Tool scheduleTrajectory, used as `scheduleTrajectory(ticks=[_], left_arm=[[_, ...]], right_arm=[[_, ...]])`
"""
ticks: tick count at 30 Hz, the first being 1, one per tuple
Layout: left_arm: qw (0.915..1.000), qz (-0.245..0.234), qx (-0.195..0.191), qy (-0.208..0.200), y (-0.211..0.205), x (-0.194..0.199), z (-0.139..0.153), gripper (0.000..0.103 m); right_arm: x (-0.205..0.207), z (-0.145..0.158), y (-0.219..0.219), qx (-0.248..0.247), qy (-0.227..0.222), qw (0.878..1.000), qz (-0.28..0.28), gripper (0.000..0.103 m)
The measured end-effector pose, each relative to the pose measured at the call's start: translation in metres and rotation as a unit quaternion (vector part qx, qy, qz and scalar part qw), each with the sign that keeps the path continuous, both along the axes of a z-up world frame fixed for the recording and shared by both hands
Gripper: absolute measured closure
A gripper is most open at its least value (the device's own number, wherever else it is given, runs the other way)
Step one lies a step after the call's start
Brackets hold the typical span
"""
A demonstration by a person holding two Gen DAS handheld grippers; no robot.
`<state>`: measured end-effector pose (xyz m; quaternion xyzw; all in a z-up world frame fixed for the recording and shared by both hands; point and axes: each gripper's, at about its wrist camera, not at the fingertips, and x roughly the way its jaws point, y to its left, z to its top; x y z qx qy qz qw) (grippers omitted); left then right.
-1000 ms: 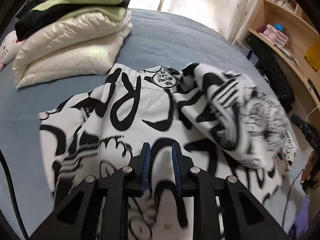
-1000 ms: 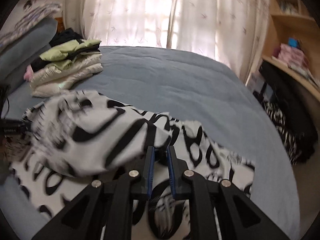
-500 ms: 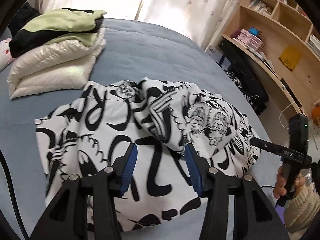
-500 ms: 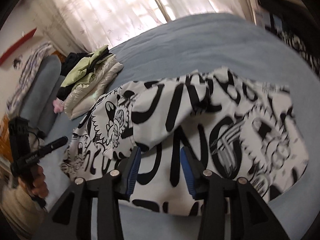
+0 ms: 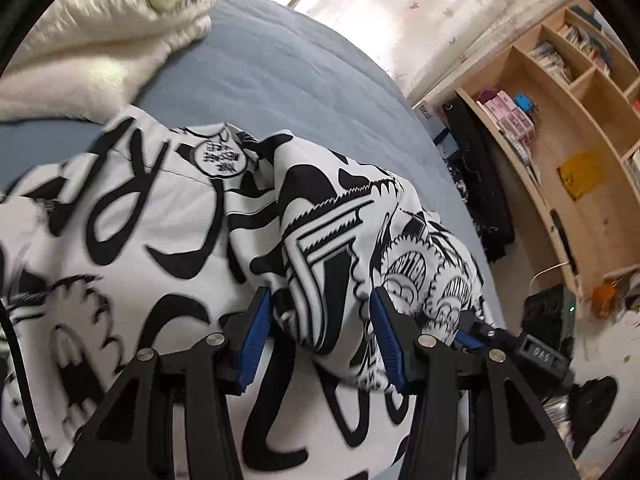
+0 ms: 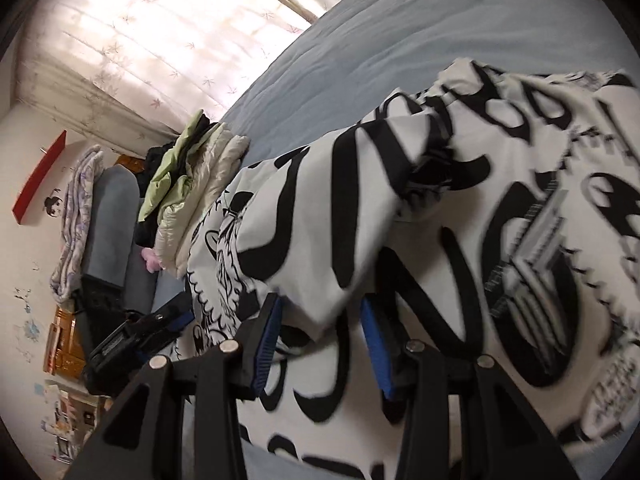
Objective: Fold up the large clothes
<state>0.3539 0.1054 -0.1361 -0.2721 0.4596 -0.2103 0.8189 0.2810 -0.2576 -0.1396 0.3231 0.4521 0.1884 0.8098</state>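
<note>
My left gripper [image 5: 320,336] and right gripper [image 6: 320,338] have just opened, each with its jaws apart, holding nothing, over a folded-in flap. The black-and-white printed garment [image 5: 132,248] lies on the blue bed [image 5: 288,80]. It looks soft and floppy, best pinched at hems or corners.

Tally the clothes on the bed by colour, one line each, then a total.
Black-and-white printed garment: 1
Cream-white padded garment in the stack: 1
Light green garment in the stack: 1
Black garment in the stack: 1
Total: 4 that can be told apart; more folds in the stack may be hidden.
</note>
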Motion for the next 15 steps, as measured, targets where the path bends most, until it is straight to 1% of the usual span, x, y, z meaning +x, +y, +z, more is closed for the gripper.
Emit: scheduleTrajectory(ticks=[1, 2, 3, 4, 5, 7, 9, 10, 12, 13, 14, 15], left_arm=[[1.0000, 0.002, -0.008, 0.003, -0.001, 0.005, -0.003, 0.056], [0.9999, 0.003, -0.015, 0.006, -0.002, 0.010, -0.004, 0.072], [0.9997, 0.009, -0.022, 0.007, -0.003, 0.014, -0.003, 0.093], [0.9996, 0.011, -0.026, 0.007, -0.004, 0.017, -0.002, 0.094], [0.9993, 0.020, -0.030, 0.005, -0.006, 0.020, 0.003, 0.095], [0.9990, 0.038, -0.021, 0.003, -0.011, 0.020, 0.018, 0.096], [0.9991, 0.038, -0.018, 0.012, -0.018, 0.016, 0.030, 0.098], [0.9992, 0.036, -0.008, 0.014, -0.024, 0.010, 0.038, 0.098], [0.9993, 0.032, 0.018, 0.012, -0.033, -0.003, 0.049, 0.098], [0.9988, 0.029, 0.039, 0.010, -0.039, -0.013, 0.053, 0.098], [0.9982, 0.027, 0.053, 0.009, -0.043, -0.018, 0.054, 0.098], [0.9966, 0.021, 0.080, 0.008, -0.049, -0.027, 0.051, 0.098]], right_arm=[[0.003, -0.001, 0.002, 0.000, -0.008, 1.000, -0.002, 0.062], [0.006, 0.001, 0.005, -0.002, -0.018, 1.000, -0.001, 0.065], [0.008, 0.004, 0.008, -0.004, -0.029, 1.000, 0.001, 0.071], [0.011, 0.008, 0.010, -0.011, -0.040, 0.999, 0.005, 0.090], [0.015, 0.016, 0.014, -0.020, -0.049, 0.999, 0.010, 0.098], [0.017, 0.031, 0.013, -0.017, -0.065, 0.998, 0.006, 0.099], [0.014, 0.051, 0.006, -0.001, -0.083, 0.997, -0.003, 0.100], [0.011, 0.059, 0.001, 0.008, -0.086, 0.996, -0.011, 0.100], [0.007, 0.066, -0.009, 0.031, -0.079, 0.996, -0.018, 0.100], [0.002, 0.066, -0.015, 0.043, -0.069, 0.997, -0.019, 0.100], [-0.002, 0.064, -0.018, 0.042, -0.060, 0.997, -0.019, 0.100], [-0.007, 0.059, -0.020, 0.035, -0.048, 0.998, -0.018, 0.100]])
